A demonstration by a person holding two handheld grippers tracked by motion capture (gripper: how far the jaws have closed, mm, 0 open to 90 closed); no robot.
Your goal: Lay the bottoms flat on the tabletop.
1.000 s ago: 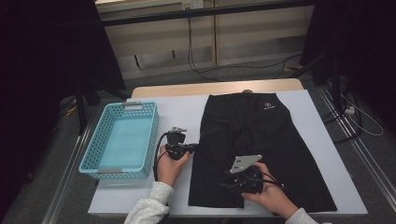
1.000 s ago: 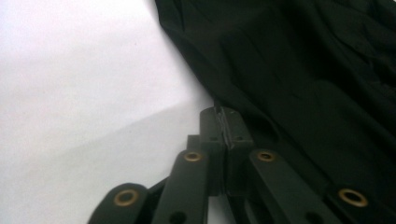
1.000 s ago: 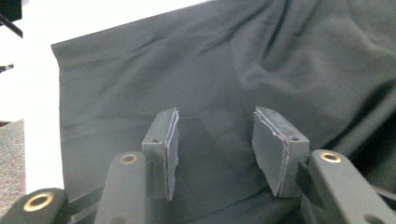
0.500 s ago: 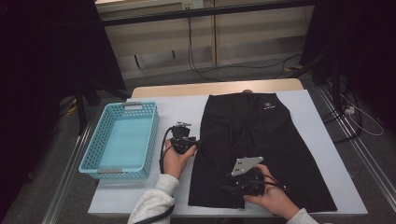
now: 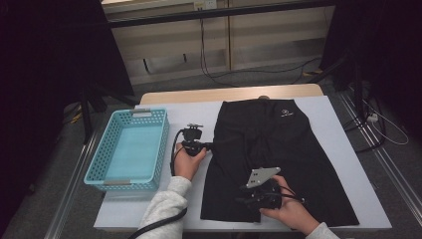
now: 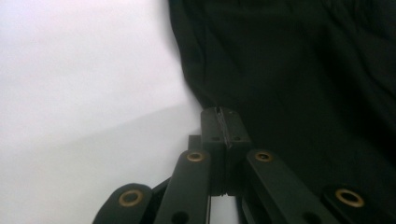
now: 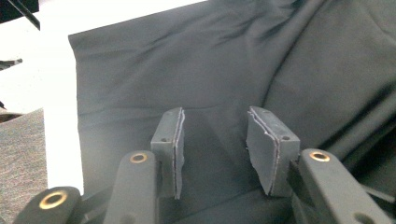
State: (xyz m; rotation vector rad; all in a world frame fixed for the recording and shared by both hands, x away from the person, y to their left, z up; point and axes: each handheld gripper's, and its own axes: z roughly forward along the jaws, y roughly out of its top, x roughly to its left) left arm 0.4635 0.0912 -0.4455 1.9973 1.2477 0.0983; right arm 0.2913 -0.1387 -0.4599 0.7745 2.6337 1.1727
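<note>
Your black shorts point(image 5: 271, 159) lie flat, long axis running away from you, waistband at the far end. Your left gripper point(image 5: 211, 146) is clenched at their left edge; your right gripper point(image 7: 215, 140) hangs released over the cloth.

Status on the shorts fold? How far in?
Done: shorts lie spread flat on the table. In hand: left gripper has just been closing, now shut at the shorts' left edge; whether it pinches cloth is unclear. Right gripper is open over the hem. Left: no fold yet; basket empty.

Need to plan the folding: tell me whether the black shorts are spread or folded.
Spread: the black shorts lie flat and open on the white table, waistband far, both legs near.
</note>
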